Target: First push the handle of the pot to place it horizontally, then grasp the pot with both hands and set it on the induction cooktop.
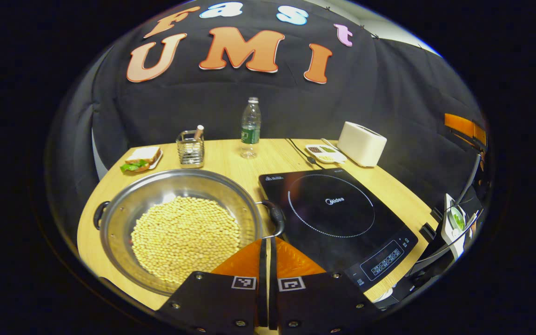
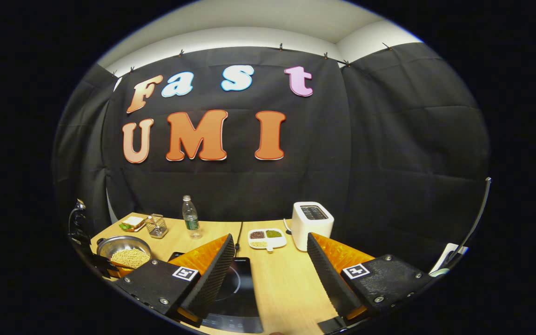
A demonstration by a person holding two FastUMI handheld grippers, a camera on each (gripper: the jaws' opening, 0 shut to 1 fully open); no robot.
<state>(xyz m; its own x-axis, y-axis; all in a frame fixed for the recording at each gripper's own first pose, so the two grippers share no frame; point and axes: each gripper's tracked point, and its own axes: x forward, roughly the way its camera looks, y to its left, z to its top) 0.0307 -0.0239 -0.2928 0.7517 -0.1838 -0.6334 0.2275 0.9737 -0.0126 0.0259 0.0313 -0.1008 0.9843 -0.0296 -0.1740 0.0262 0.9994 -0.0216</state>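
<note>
Steel pot (image 1: 179,223) holds yellow beans; left gripper (image 1: 268,242) pressed together, right gripper (image 2: 270,260) spread.

Each hand-held gripper (image 2: 270,274) has black, screw-studded, marker-tagged plates and orange fingers.

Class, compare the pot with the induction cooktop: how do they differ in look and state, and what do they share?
The pot is round, shiny metal; the cooktop is a flat, black, squarish slab. The pot holds a heap of yellow beans; the cooktop's ring is bare. The pot has dark handles at its sides; the cooktop has a button panel at its near corner. Both rest side by side on the wooden table.
</note>
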